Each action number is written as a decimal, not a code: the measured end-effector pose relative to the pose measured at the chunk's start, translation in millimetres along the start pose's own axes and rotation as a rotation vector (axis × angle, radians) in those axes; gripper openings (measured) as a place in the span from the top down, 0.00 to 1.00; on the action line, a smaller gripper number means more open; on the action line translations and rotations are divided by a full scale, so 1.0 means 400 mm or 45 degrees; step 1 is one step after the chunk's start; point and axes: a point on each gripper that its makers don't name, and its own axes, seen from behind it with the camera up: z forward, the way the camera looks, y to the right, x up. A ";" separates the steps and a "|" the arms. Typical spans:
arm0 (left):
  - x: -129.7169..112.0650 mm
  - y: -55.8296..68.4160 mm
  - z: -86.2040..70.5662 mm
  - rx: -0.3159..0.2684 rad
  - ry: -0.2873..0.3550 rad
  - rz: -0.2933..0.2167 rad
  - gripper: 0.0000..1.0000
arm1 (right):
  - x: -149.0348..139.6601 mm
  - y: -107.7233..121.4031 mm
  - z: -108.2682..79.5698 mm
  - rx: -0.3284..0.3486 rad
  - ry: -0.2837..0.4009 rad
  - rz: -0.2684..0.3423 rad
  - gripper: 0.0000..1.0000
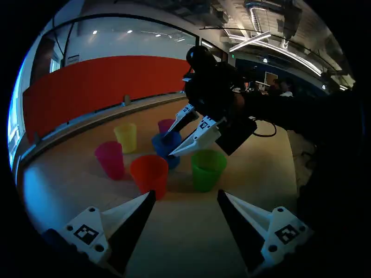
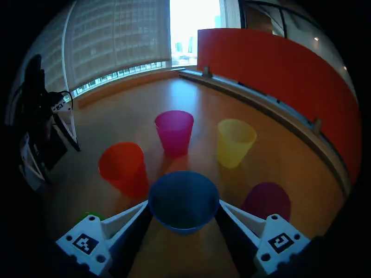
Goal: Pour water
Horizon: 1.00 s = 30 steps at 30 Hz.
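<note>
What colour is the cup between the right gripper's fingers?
Blue; the cup shows best in the right gripper view.

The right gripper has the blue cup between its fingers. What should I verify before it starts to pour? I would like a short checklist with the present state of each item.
1. Both fingers of the right gripper touch the blue cup: ok.
2. The blue cup is upright: ok.
3. Water inside the blue cup: cannot tell, its inside looks dark.
4. The red cup, pink cup and yellow cup ahead are upright with open mouths: ok.
5. The left gripper is open, empty and apart from the cups: ok.
</note>
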 end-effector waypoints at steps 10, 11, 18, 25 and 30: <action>-0.001 -0.002 -0.004 0.008 0.008 -0.018 0.01 | -0.003 0.008 -0.012 -0.010 -0.015 0.003 0.01; -0.001 -0.002 -0.005 0.009 0.009 -0.018 0.00 | -0.001 0.008 -0.015 -0.010 -0.015 0.003 0.00; 0.006 -0.018 -0.017 0.028 0.026 -0.031 0.00 | 0.023 0.006 -0.039 -0.015 0.007 -0.004 0.00; 0.016 -0.049 -0.032 0.063 0.049 -0.048 0.00 | 0.056 -0.003 -0.091 -0.046 0.064 -0.026 0.00; 0.022 -0.075 -0.044 0.102 0.065 -0.046 0.01 | 0.072 -0.003 -0.147 -0.088 0.119 -0.028 0.00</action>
